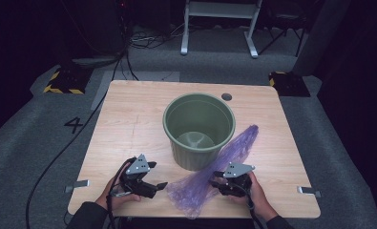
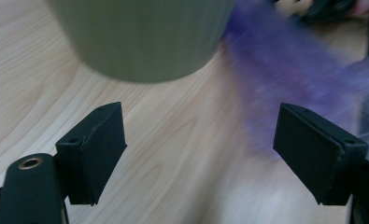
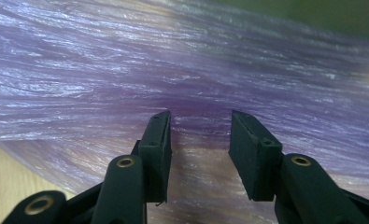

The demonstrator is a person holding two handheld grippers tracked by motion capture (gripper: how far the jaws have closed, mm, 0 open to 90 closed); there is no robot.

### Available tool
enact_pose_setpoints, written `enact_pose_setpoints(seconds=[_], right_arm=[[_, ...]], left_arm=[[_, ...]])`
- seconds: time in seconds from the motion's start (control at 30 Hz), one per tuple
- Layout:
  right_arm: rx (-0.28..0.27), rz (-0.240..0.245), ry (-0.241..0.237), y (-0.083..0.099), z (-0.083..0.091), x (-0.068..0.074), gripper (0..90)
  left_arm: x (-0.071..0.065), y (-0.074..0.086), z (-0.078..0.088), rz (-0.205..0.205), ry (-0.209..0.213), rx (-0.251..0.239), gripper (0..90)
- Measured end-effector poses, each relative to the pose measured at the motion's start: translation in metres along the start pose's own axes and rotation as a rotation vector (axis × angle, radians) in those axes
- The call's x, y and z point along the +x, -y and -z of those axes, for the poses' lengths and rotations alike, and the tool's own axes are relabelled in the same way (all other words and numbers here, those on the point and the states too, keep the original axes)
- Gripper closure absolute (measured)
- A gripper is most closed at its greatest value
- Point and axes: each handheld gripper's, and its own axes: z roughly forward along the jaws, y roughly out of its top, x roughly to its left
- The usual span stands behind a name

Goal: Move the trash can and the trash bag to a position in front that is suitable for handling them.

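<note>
High view shows the purple plastic bag [image 1: 214, 167] lying on the wooden surface [image 1: 129, 129], draped against the green bucket [image 1: 199, 129]. Right gripper [image 1: 218, 180] sits at the bag's near end, its fingers [image 3: 156, 149] partly apart over the film, not pinching it. Left gripper [image 1: 160, 185] hovers beside, fingers [image 2: 98, 149] wide apart, holding nothing.

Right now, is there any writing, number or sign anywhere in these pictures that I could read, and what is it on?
"4": a dark figure on the grey floor left of the table.
Yellow-and-black warning stripes, no words, edge the black floor blocks beyond the table's far corners.
The green bin, the purple plastic bag and both tongs carry no readable text.
</note>
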Motion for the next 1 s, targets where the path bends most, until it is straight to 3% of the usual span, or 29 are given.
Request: enact_pose_setpoints(seconds=[0.13, 0.17, 0.27, 0.3, 0.33, 0.37, 0.4, 0.47, 0.6, 0.63, 0.67, 0.7, 0.77, 0.8, 0.83, 0.87, 0.93, 0.97, 1.0], right_arm=[[0.0, 0.012, 0.016, -0.007, -0.008, 0.004, 58.4], [-0.001, 0.019, 0.019, -0.008, -0.009, 0.005, 58.4], [-0.004, 0.026, 0.025, -0.01, -0.012, 0.007, 57.7], [-0.006, 0.027, 0.026, -0.011, -0.013, 0.008, 57.0], [-0.006, 0.035, 0.023, -0.011, -0.013, 0.008, 52.6], [-0.004, 0.035, 0.018, -0.011, -0.012, 0.008, 50.6], [-0.006, 0.03, 0.011, -0.01, -0.011, 0.008, 47.9], [-0.014, 0.028, 0.005, -0.009, -0.008, 0.007, 46.3], [-0.07, -0.003, 0.016, -0.004, 0.01, -0.002, 42.4], [-0.078, -0.015, 0.032, -0.002, 0.016, -0.006, 41.9], [-0.09, -0.038, 0.085, 0.002, 0.029, -0.016, 40.6], [-0.09, -0.038, 0.085, 0.002, 0.029, -0.016, 40.6], [-0.115, -0.103, 0.153, 0.009, 0.043, -0.029, 39.8], [-0.133, -0.16, 0.241, 0.015, 0.056, -0.044, 37.0], [-0.135, -0.191, 0.282, 0.016, 0.06, -0.051, 35.3], [-0.135, -0.191, 0.282, 0.016, 0.06, -0.051, 35.3], [-0.116, -0.232, 0.346, 0.019, 0.064, -0.063, 33.2], [-0.099, -0.28, 0.39, 0.021, 0.065, -0.073, 32.9], [-0.099, -0.28, 0.39, 0.021, 0.065, -0.073, 32.9]], left_arm=[[-0.015, -0.007, -0.007, -0.031, 0.036, 0.008, 16.3], [-0.021, -0.008, -0.012, -0.041, 0.065, 0.022, 16.7], [-0.027, -0.007, -0.02, -0.052, 0.075, 0.043, 17.0], [-0.029, -0.006, -0.024, -0.073, 0.068, 0.067, 18.0], [-0.031, -0.003, -0.033, -0.096, 0.045, 0.122, 20.0], [-0.031, -0.003, -0.033, -0.096, 0.045, 0.122, 22.4], [-0.03, 0.0, -0.039, -0.106, 0.041, 0.161, 25.0], [-0.029, 0.002, -0.041, -0.102, 0.03, 0.18, 26.2], [-0.023, 0.006, -0.043, -0.101, 0.011, 0.2, 38.6], [-0.022, 0.006, -0.043, -0.101, 0.006, 0.197, 42.2], [-0.021, 0.006, -0.042, -0.098, 0.004, 0.196, 47.6], [-0.019, 0.006, -0.041, -0.099, 0.001, 0.196, 47.6], [-0.017, 0.007, -0.04, -0.096, -0.001, 0.188, 51.1], [-0.016, 0.008, -0.039, -0.1, 0.005, 0.186, 52.7], [-0.016, 0.008, -0.039, -0.1, 0.005, 0.186, 52.8], [-0.015, 0.008, -0.039, -0.101, 0.008, 0.185, 52.8], [-0.014, 0.008, -0.039, -0.103, 0.007, 0.185, 53.0], [-0.015, 0.008, -0.039, -0.107, 0.006, 0.186, 53.0], [-0.014, 0.008, -0.039, -0.107, 0.008, 0.187, 53.0]])
